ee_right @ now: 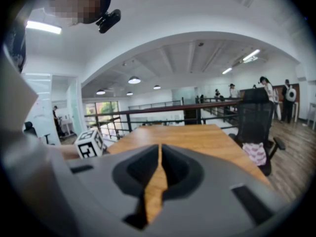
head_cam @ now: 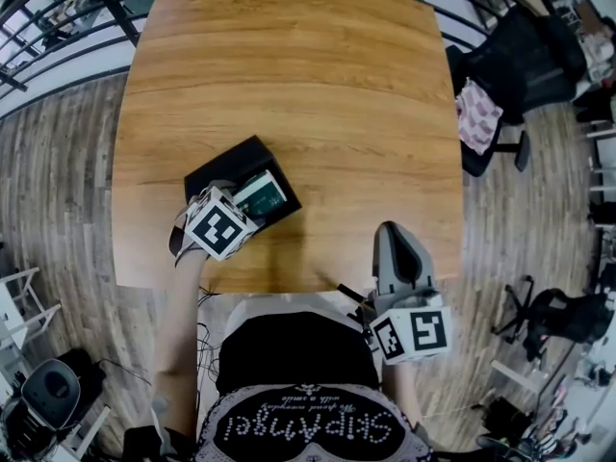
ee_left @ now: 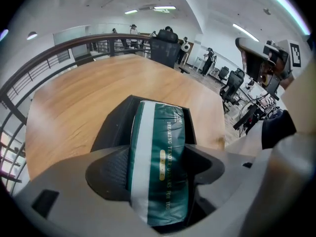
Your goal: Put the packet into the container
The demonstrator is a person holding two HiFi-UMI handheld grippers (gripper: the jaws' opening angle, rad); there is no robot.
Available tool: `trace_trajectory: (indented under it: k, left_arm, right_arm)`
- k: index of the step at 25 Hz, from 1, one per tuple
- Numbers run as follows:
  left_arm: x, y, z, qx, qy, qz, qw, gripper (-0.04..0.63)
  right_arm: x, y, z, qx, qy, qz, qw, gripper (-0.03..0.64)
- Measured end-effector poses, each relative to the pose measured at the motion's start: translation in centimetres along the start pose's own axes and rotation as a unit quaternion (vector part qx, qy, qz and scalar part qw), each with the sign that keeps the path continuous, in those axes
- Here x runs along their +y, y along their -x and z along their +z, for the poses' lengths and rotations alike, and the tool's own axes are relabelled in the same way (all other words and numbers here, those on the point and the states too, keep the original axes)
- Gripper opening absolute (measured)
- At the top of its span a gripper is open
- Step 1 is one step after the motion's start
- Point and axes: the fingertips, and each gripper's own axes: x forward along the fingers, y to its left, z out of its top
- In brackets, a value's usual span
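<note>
Right gripper (ee_right: 159,167): nearest, at the table's near edge on the person's right. Its grey jaws are pressed together with nothing between them, leaving only a thin slit that shows wood.
Left gripper (ee_left: 158,157): just past the near edge on the left, with its jaws pinching the packet from both sides. The ribbed dark pads bear on the packet's long faces.
Packet (ee_left: 157,152): soft, glossy green wrapper with a white stripe down its length and small pale print. Its near end is cut off behind the jaws, and its far end reaches over the container.
Container (head_cam: 229,166): black, matte, rectangular and shallow-walled, set askew on the near-left part of the table. Whether the packet touches its bottom cannot be told.
Table (head_cam: 308,85): warm wood grain with rounded corners. The surface is bare from the container to the far edge and across the right half, which gives wide room there.
Floor (head_cam: 58,191): grey planks on both sides.
Chair (head_cam: 520,56): black office chair near the table's far-right corner, with a pink patterned cloth (head_cam: 478,115) draped on it.
Railing (head_cam: 58,17): dark metal bars curving beyond the far-left corner.
Background: distant figures are too small to make out.
</note>
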Motion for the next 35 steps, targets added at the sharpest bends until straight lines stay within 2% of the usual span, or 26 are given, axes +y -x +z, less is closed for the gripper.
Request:
trace_trajectory:
  k: [2,8,12,17,21,25,35]
  left_arm:
    - [0.3,-0.2,0.0,0.015,-0.007,0.007,0.9998,0.353]
    - [0.0,-1.0,-0.4,0.03,0.002,0.012,0.9995,0.349]
    - [0.5,-1.4,-0.2,0.039,0.0,0.03,0.9988,0.345]
    - [-0.4,-2.0,-0.9,0.047,0.008,0.017,0.9987,0.345]
    - [-0.7,-1.9,-0.9,0.042,0.007,0.012,0.999,0.345]
    - [-0.2,-1.7,-0.4,0.03,-0.002,0.027,0.9992,0.345]
    - [-0.7,-1.6,-0.9,0.034,0.0,0.045,0.9984,0.348]
  right_arm:
    - [-0.1,-0.2,0.0,0.0,-0.001,0.0,1.0,0.04]
    - [0.5,-0.5,-0.3,0.001,-0.003,0.003,1.0,0.04]
    - [1.1,-1.1,-0.3,-0.004,-0.004,0.012,1.0,0.04]
    - [1.8,-1.3,-0.5,-0.008,-0.006,0.025,1.0,0.04]
    - [2.5,-1.5,0.2,-0.016,-0.004,0.036,0.999,0.04]
    - [2.9,-1.4,0.6,-0.027,-0.003,0.045,0.999,0.04]
    - [2.6,-0.7,0.8,-0.036,-0.009,0.043,0.998,0.04]
